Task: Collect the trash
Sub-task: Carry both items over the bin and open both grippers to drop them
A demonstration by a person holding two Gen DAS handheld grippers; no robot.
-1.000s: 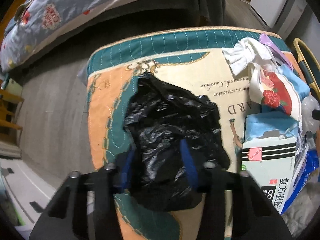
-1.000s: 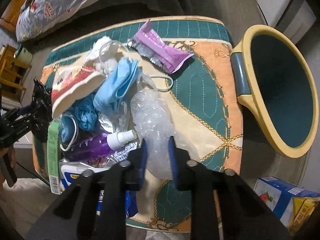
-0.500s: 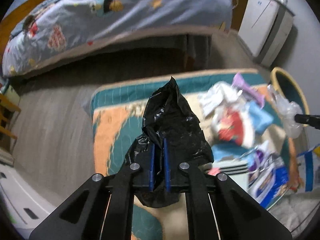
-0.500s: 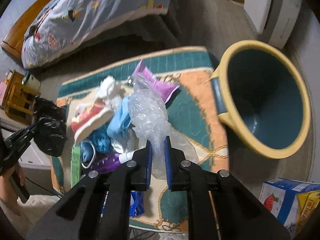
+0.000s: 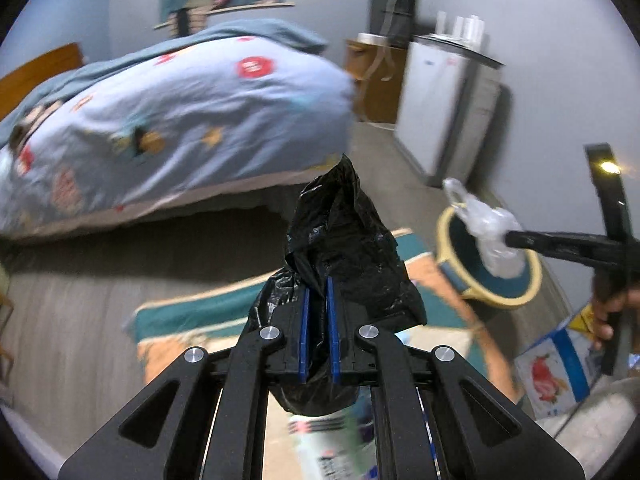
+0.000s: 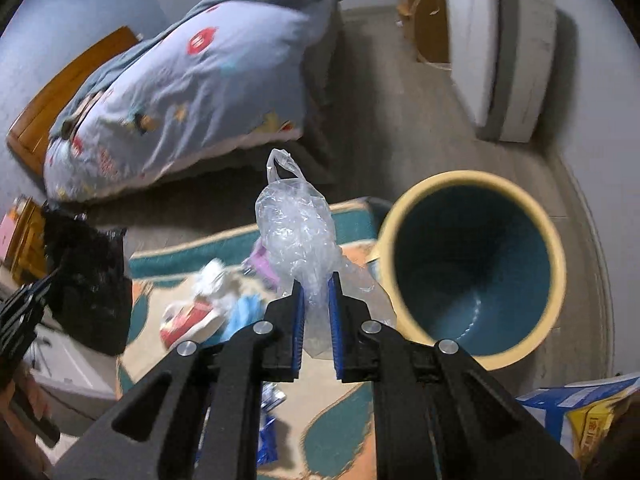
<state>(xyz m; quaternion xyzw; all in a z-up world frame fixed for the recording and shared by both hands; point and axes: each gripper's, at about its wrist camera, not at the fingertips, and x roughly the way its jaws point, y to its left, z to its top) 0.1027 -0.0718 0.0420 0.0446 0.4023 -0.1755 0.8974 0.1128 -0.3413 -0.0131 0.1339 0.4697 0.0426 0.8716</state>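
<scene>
My left gripper (image 5: pixel 319 284) is shut on a crumpled black plastic bag (image 5: pixel 344 248), held up in the air above the patterned rug (image 5: pixel 192 316). My right gripper (image 6: pixel 316 280) is shut on a clear crinkled plastic bag (image 6: pixel 296 224), lifted above the rug (image 6: pixel 332 436) just left of the yellow-rimmed blue bin (image 6: pixel 476 272). The left wrist view shows the right gripper (image 5: pixel 516 238) with the clear bag (image 5: pixel 488 224) in front of the bin (image 5: pixel 524 284). The black bag (image 6: pixel 88 280) hangs at the left of the right wrist view. More trash (image 6: pixel 208 308) lies on the rug: wrappers, tissue, blue masks.
A bed with a light blue printed quilt (image 5: pixel 172 112) fills the back. A white appliance (image 6: pixel 504 44) and a brown cabinet (image 5: pixel 376 80) stand against the far wall. A blue printed carton (image 5: pixel 556 364) sits on the floor by the bin. A hand (image 5: pixel 612 304) grips the right tool.
Both grippers closed on their bags and lifted them off the rug, tilting upward so the bed and wall come into view. The clear bag has moved toward the bin.
</scene>
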